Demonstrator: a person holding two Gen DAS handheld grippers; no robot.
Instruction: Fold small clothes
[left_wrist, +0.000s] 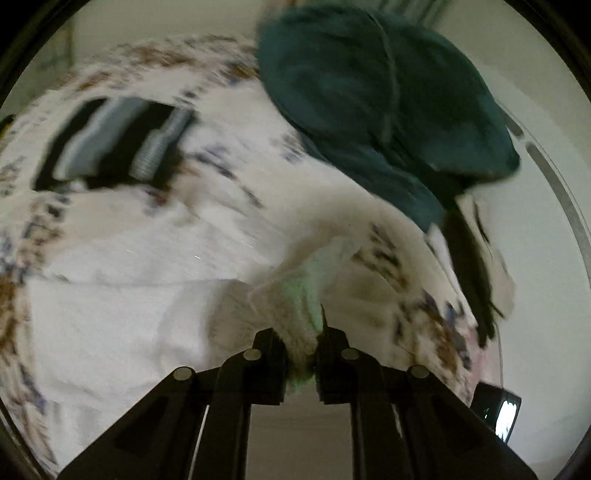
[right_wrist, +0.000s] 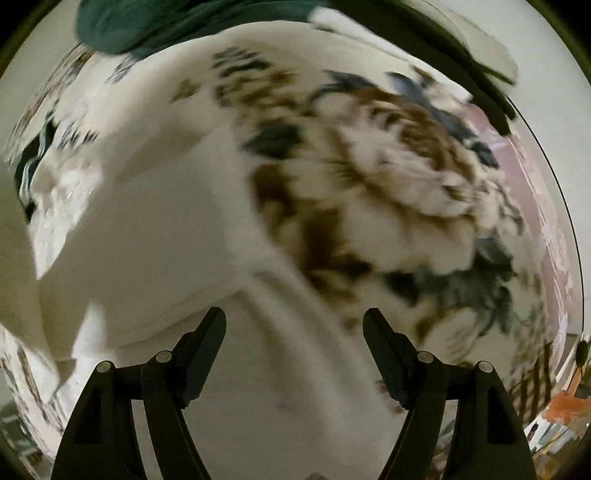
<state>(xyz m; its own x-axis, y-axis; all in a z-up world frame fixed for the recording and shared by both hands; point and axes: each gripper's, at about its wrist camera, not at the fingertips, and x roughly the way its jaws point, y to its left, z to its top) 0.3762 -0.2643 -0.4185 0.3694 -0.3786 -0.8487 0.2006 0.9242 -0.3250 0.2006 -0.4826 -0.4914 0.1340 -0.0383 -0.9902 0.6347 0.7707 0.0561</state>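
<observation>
A: Left gripper (left_wrist: 301, 354)?
B: Clamped on a pale fuzzy sock (left_wrist: 295, 295), lifted over the floral bedspread (left_wrist: 129, 240). Teal garment (left_wrist: 369, 92) piled beyond, striped sock (left_wrist: 110, 144) lying apart.
A: Right gripper (right_wrist: 294, 354)?
B: Jaws apart, nothing between them, pointing down at the spread.
A: Tip?
B: Frames blurred. I'd slow down, lay the sock flat, let the right pinch the free end before folding.
</observation>
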